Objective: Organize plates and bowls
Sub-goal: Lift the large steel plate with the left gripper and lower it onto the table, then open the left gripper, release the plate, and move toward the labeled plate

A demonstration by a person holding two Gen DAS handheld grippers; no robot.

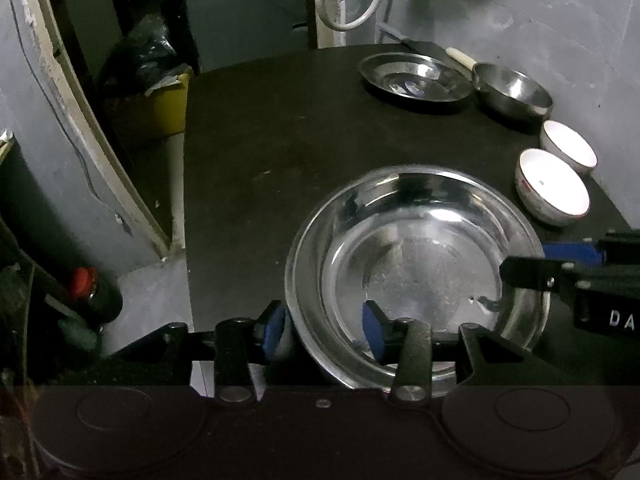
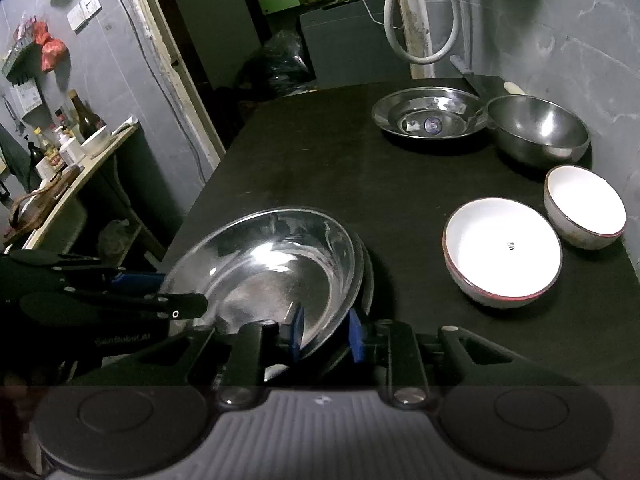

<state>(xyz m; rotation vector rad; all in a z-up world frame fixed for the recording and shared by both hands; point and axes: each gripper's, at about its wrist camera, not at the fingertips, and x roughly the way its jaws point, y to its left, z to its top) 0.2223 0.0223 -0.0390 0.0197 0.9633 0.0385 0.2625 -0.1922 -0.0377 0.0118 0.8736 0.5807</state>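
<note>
At the steel plate (image 1: 416,276): both grippers angled down, fingers (image 1: 374,332) parted astride its rim.

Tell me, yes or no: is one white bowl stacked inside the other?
No: the near white bowl and the far white bowl sit side by side on the black table.

1. I saw a white hose (image 2: 404,32) looped against the grey wall behind the black table (image 2: 320,168).
2. A yellow bin (image 1: 170,108) stood left of the table, a black bag (image 1: 140,56) bulging above it.
3. Bottles (image 2: 82,118) crowded a side shelf (image 2: 72,184).
4. Red bags (image 2: 48,46) hung near a wall switch (image 2: 85,9).
</note>
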